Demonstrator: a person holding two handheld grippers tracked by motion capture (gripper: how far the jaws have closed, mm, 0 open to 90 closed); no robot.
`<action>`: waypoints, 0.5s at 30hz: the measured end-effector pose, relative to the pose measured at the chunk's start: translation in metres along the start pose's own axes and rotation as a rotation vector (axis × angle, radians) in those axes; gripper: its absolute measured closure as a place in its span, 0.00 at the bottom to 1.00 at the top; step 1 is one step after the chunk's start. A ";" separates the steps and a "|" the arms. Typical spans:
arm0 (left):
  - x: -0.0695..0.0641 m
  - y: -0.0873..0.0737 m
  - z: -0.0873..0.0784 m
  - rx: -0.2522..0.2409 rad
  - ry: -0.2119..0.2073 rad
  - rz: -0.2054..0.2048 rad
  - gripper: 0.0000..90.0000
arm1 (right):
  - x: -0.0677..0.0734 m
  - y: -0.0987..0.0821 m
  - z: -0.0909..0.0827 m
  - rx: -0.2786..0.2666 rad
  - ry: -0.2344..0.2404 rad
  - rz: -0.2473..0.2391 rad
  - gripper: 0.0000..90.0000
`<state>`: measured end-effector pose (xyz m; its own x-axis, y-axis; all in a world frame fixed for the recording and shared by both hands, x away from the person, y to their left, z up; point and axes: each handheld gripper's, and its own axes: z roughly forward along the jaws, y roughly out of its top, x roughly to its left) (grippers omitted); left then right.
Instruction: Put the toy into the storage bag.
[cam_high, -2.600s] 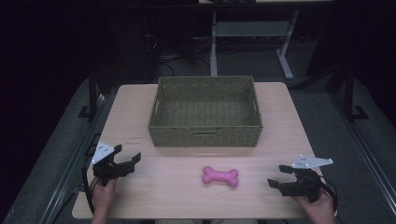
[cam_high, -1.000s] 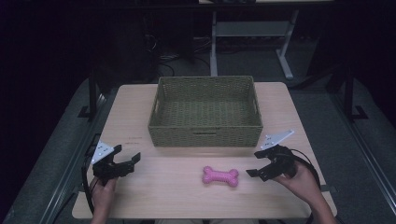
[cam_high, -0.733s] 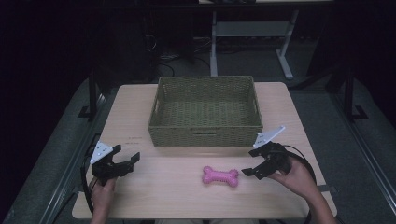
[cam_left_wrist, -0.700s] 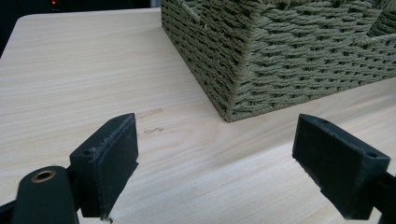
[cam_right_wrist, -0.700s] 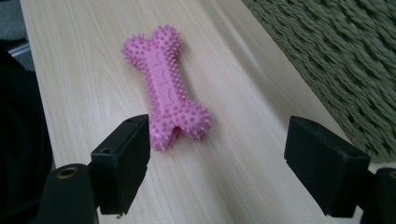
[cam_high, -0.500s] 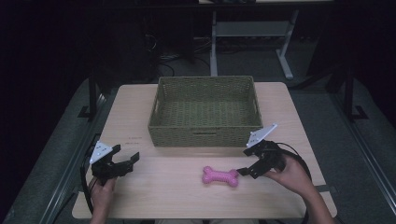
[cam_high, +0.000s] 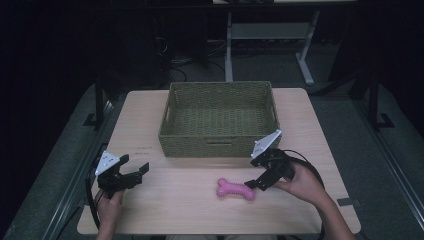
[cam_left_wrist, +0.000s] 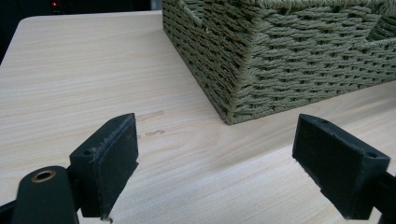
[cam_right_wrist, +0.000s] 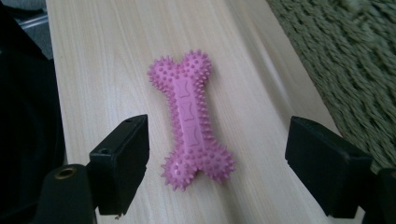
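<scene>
Right gripper (cam_high: 256, 175) lined up on pink bone toy (cam_high: 235, 189), jaws wide apart, nothing held.
Toy lies flat just ahead, between jaws, basket (cam_high: 219, 145) beyond. Risk: spiky rubber may slip or pivot if pinched off-centre. Left gripper (cam_high: 131, 172) also apart, idle.

The basket (cam_right_wrist: 355, 70) is blurred and cut off at the right gripper view's edge; the left gripper view crops its far side.
</scene>
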<state>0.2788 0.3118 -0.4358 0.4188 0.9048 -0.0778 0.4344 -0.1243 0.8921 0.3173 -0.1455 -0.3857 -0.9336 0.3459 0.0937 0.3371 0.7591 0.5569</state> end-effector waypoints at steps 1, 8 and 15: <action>0.000 0.000 0.000 -0.002 0.001 -0.001 0.15 | 0.000 0.001 0.002 0.005 0.002 -0.005 0.24; 0.001 0.000 0.000 -0.004 0.000 -0.003 0.15 | 0.002 0.010 0.015 0.042 0.020 -0.035 0.26; 0.000 0.000 0.000 -0.008 -0.005 -0.004 0.15 | 0.002 0.014 0.025 0.069 0.041 -0.054 0.28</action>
<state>0.2786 0.3121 -0.4354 0.4207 0.9034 -0.0836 0.4301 -0.1175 0.8951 0.3228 -0.1204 -0.3990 -0.9543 0.2817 0.0995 0.2924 0.8129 0.5036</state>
